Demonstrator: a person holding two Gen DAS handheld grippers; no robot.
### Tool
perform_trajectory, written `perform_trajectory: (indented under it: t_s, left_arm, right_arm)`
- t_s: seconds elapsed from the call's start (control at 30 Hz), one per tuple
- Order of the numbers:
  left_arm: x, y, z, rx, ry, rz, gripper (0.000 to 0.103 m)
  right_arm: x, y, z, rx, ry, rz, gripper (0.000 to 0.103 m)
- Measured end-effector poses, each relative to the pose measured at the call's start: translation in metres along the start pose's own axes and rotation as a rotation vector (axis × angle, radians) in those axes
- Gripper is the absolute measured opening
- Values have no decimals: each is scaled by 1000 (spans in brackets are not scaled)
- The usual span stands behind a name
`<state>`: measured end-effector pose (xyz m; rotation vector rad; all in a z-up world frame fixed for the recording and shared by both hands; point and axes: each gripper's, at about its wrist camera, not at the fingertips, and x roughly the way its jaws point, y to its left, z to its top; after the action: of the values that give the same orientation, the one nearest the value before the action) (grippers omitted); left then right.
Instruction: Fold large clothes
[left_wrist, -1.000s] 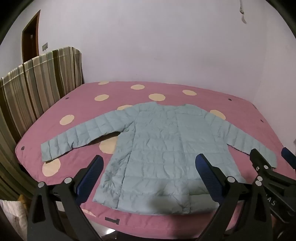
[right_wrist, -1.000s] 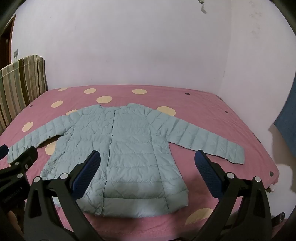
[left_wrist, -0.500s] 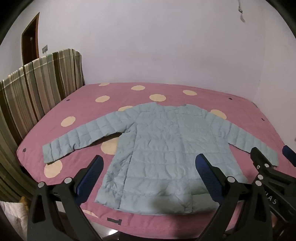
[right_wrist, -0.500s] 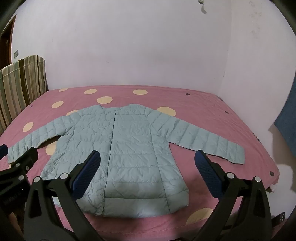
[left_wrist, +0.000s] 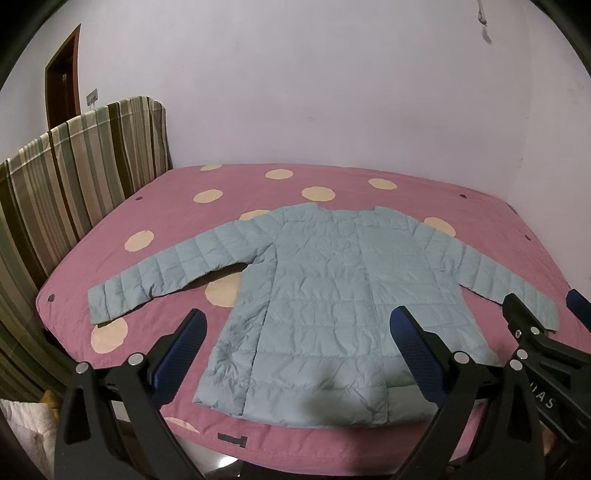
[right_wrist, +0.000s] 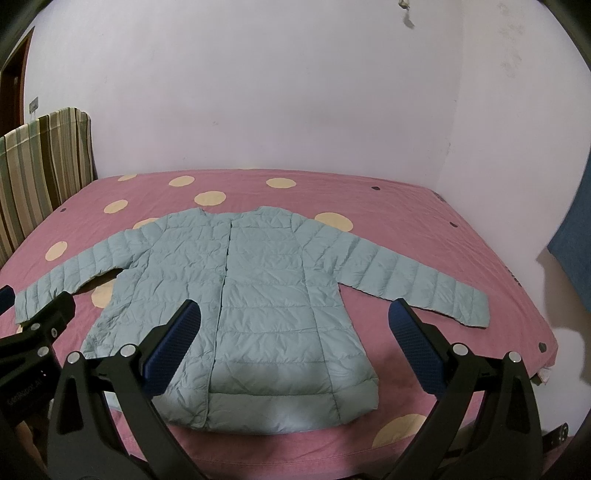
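- Left hand-held gripper (left_wrist: 295, 332) hangs above the near edge of the bed, its two blue-padded fingers (left_wrist: 183, 345) spread wide with nothing between them; it touches no cloth.
- Right hand-held gripper (right_wrist: 291, 328) is likewise released, fingers wide apart and empty, hovering over the near hem of the jacket. In the left wrist view it shows at the right edge as a black frame with one blue pad.
- Nearest the cameras, the jacket (left_wrist: 325, 295) has its hem lying close to the near edge of the bed, roughly parallel to it.
- It is a pale blue quilted garment, spread flat and front side up, with the closed front seam running from hem to collar.
- Both sleeves are stretched outward and slightly toward the near side: the left sleeve (left_wrist: 159, 273) ends near the bed's left edge, and the right sleeve (right_wrist: 413, 277) reaches toward the right edge. Each cuff lies flat on the cover.
- Beneath it, the bed (right_wrist: 388, 206) carries a pink cover with cream dots; several dots are partly hidden under the jacket's body and left sleeve.
- Farther back, the collar points toward the far wall, with bare cover between them.
- Along the left side of the bed stands a striped headboard (left_wrist: 74, 177) in brown, green and cream.
- Behind it, a brown door (left_wrist: 62, 77) is set in the pale wall.
- At the right edge of the right wrist view, a blue cloth (right_wrist: 576, 258) hangs against the wall, well apart from the jacket.
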<state>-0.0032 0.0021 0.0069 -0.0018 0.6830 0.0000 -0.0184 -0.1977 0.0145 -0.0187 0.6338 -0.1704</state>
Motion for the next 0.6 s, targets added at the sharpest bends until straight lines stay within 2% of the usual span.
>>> perform_trajectory:
  t_s: [0.6]
  left_arm:
    - [-1, 3, 1, 4, -1, 3, 99]
  right_arm:
    - [-2, 2, 0, -2, -2, -1, 101]
